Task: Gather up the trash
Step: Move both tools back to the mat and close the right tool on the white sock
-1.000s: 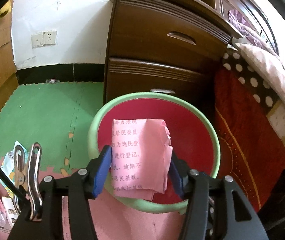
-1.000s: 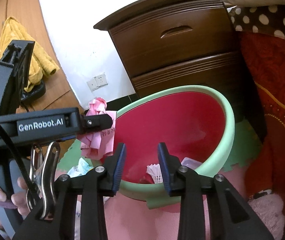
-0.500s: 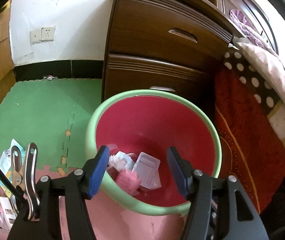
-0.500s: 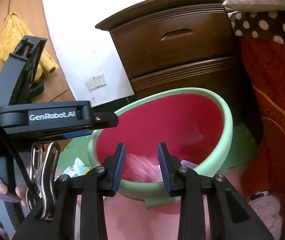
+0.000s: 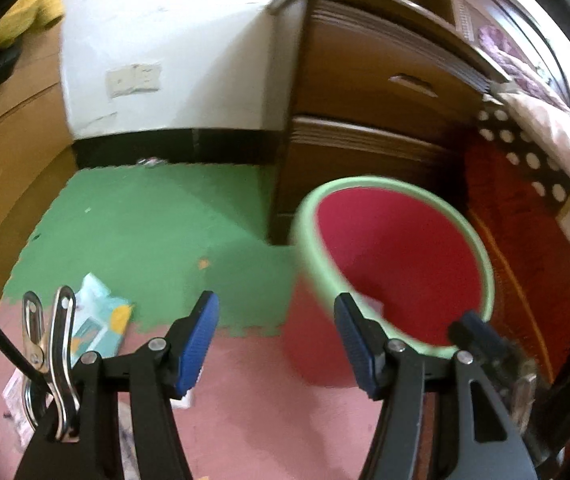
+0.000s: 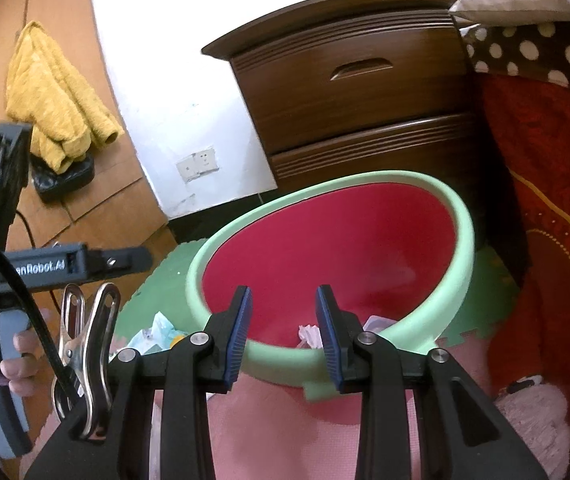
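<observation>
A red bin with a pale green rim [image 5: 481, 248] [image 6: 465, 216] stands on the floor in front of a dark wooden nightstand. My left gripper [image 5: 275, 342] is open and empty, to the left of the bin, over the floor mat. My right gripper [image 6: 283, 332] is open and empty, just in front of the bin's near rim. Crumpled pink paper [image 6: 309, 334] and a clear plastic piece [image 6: 377, 322] lie in the bin. A light blue wrapper [image 5: 97, 320] [image 6: 157, 330] lies on the mat left of the bin. The left wrist view is blurred.
The nightstand [image 6: 357, 92] stands behind the bin. A red blanket [image 6: 545, 200] hangs at the right. Green [image 5: 145, 220] and pink [image 5: 245, 400] foam mats cover the floor. More small packets [image 5: 15, 390] lie at the far left. A yellow cloth [image 6: 53, 96] hangs on a wooden panel.
My left gripper let go of the pink paper, which dropped into the bin, then swung left away from the bin. My right gripper stayed nearly still.
</observation>
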A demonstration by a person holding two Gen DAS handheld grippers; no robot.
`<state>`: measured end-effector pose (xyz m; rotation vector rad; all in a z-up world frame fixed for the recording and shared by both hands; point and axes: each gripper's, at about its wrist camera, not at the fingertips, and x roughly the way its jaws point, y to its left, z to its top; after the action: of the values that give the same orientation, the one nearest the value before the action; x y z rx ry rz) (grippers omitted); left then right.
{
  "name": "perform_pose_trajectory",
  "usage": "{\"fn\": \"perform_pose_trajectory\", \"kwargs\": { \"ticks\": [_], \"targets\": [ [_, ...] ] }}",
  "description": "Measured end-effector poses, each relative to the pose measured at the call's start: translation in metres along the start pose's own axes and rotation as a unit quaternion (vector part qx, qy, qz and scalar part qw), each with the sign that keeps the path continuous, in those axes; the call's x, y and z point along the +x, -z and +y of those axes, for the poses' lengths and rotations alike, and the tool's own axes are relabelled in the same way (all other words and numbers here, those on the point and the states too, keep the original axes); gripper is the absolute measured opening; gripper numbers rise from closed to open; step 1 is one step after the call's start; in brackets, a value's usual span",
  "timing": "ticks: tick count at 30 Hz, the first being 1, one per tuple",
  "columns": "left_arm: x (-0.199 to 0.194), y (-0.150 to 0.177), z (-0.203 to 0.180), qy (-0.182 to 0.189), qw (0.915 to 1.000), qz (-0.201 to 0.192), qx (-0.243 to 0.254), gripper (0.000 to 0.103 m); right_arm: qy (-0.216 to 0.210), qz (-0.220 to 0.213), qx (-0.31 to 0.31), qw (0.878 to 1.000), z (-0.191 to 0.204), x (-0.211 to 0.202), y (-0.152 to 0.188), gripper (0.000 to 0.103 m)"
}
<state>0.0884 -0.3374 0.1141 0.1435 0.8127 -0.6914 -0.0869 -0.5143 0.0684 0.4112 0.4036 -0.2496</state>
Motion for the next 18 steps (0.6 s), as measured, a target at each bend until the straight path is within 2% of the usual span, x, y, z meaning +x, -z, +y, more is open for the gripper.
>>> {"fn": "perform_pose_trajectory", "kwargs": {
  "ticks": [11,16,18],
  "targets": [
    [0.008,0.035,0.098,-0.102,0.9929,0.009,-0.059,0.063,0.014,-0.015,-0.090,0.996,0.047,-0.007,0.024,0.034],
    [0.022,0.053,0.130,-0.132,0.9887,0.016,-0.071,0.063,0.008,-0.034,-0.122,0.992,0.073,-0.017,0.029,0.034],
    [0.031,0.062,0.141,-0.137,0.9873,0.020,-0.077,0.063,0.000,-0.030,-0.122,0.992,0.083,-0.015,0.033,0.034]
  ]
}}
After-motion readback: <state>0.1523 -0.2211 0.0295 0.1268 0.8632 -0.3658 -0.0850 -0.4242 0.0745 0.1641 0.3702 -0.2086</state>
